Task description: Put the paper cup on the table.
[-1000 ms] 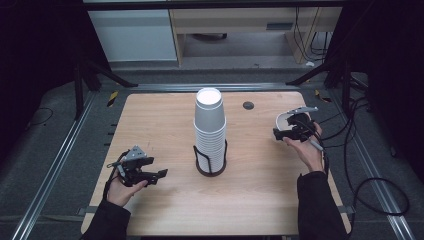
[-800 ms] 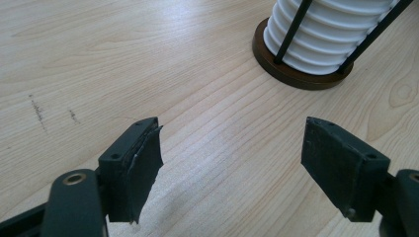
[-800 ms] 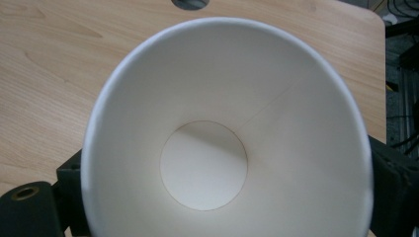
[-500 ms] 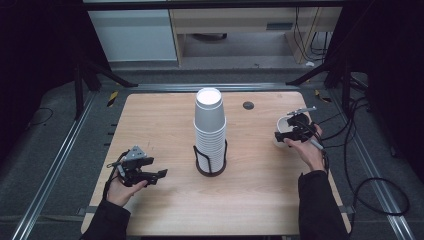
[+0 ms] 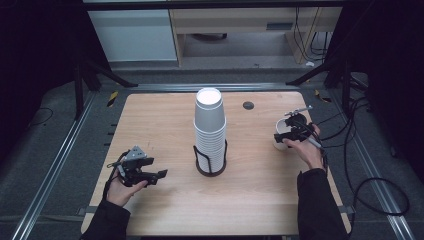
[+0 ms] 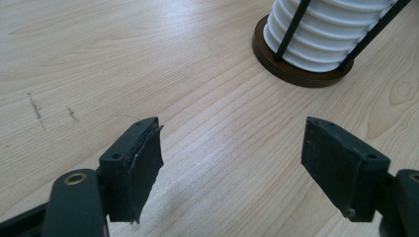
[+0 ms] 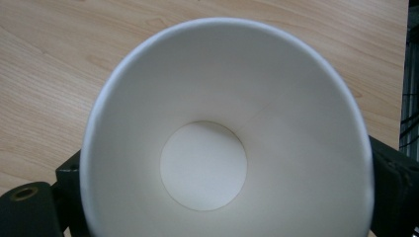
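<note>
A tall stack of white paper cups (image 5: 210,125) stands in a black wire holder with a brown round base (image 5: 210,169) at the table's middle. My right gripper (image 5: 291,132) is near the table's right edge, shut on a single white paper cup (image 5: 281,136) held mouth up. In the right gripper view that cup (image 7: 222,98) is seen from above, with a black jaw on each side of it. I cannot tell if it touches the table. My left gripper (image 5: 151,175) rests low at the front left, open and holding nothing. Its view shows the stack (image 6: 326,29) and base (image 6: 296,74) ahead.
The wooden table (image 5: 165,120) has a small black round grommet (image 5: 248,105) at the back right of the stack. Cables (image 5: 360,165) trail off the right edge onto the dark floor. Metal rails (image 5: 60,155) run along both sides.
My right gripper has come slightly nearer and lower with the cup in it. The left gripper and the stack have not moved.
</note>
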### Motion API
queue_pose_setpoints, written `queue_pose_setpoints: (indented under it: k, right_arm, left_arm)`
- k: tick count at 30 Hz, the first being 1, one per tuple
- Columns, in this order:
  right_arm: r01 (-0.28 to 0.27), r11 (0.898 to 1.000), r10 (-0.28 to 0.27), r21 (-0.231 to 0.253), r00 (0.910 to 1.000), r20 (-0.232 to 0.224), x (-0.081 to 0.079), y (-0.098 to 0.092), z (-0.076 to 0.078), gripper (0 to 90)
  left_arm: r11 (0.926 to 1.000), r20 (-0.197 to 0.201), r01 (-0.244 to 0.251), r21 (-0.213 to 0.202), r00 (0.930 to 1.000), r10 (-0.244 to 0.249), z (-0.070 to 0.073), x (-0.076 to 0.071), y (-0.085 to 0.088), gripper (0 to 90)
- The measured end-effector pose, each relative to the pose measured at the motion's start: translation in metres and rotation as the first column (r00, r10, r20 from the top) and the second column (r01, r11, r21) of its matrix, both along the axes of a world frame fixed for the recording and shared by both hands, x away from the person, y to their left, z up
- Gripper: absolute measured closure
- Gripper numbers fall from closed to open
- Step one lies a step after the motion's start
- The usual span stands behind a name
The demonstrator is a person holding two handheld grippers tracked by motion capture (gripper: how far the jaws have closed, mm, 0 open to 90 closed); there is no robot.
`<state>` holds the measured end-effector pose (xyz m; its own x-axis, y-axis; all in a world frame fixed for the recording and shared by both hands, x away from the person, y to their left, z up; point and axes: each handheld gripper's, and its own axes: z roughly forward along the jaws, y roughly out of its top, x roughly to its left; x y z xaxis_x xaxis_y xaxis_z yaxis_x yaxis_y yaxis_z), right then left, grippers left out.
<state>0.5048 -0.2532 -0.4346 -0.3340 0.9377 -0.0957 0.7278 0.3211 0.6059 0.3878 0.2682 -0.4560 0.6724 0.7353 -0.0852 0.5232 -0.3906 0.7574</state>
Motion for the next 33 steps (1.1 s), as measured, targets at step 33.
queue_pose_setpoints:
  k: [33]
  right_arm:
    - [-0.01, 0.999, 0.008, 0.038, 0.9991, 0.042, -0.01, 0.003, 0.013, 1.2]
  left_arm:
    - [1.0, -0.008, 0.006, 0.003, 1.0, -0.006, -0.002, 0.0, -0.001, 21.8]
